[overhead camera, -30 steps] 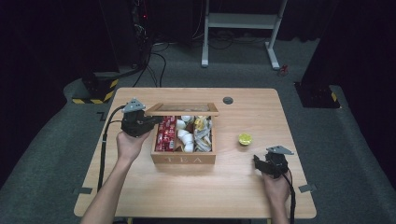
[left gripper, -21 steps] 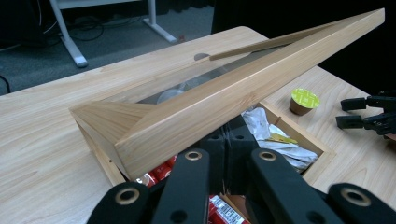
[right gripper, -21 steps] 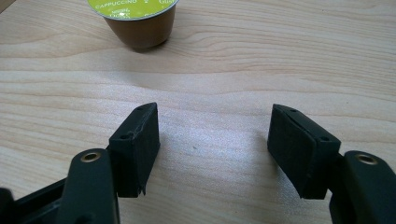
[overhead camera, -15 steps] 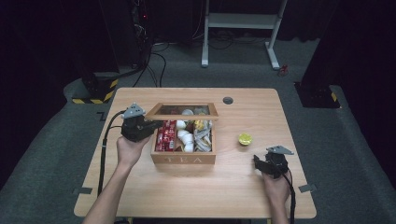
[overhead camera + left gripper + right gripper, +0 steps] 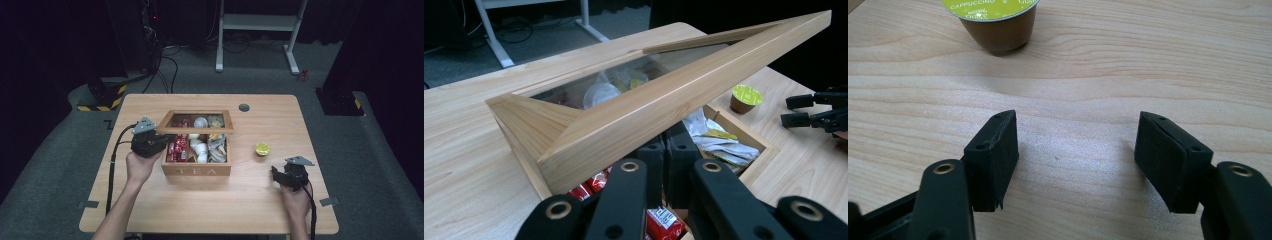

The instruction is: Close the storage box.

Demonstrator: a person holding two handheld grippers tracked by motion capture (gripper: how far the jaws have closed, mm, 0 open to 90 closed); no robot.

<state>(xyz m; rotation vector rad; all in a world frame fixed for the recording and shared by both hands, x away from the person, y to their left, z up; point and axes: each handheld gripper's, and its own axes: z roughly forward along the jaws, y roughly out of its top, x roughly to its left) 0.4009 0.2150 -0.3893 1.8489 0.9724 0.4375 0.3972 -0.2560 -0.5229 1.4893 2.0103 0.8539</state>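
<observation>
Two jaws of my left gripper (image 5: 666, 165) are pressed together under the lid (image 5: 684, 95) of the tea box (image 5: 196, 170), and I cannot make out whether they pinch its edge or only prop it from below. Their tips are hidden behind the lid's wooden frame in the left gripper view. Through the glass pane I see a pale round shape and some yellow packets, but blurred. Red packets (image 5: 664, 222) show below the frame, cut off by the gripper's body.

From the high view, my left hand (image 5: 140, 165) sits at the box's left side, with the left gripper (image 5: 161, 139) pointing right at the lid's near left corner; the lid stands half raised, tilted over the box.

My right hand (image 5: 296, 197) rests on the table (image 5: 260, 210) near its front right edge, well apart from the box. My right gripper (image 5: 1075, 152) stands wide open with nothing between the jaws, low over bare wood.

One coffee capsule (image 5: 995, 22) stands just ahead of it. The right gripper view lets me read "CAPPUCCINO" on its green top, though the upper part is cut off; from above it is only a small yellow-green disc (image 5: 262, 148).
</observation>
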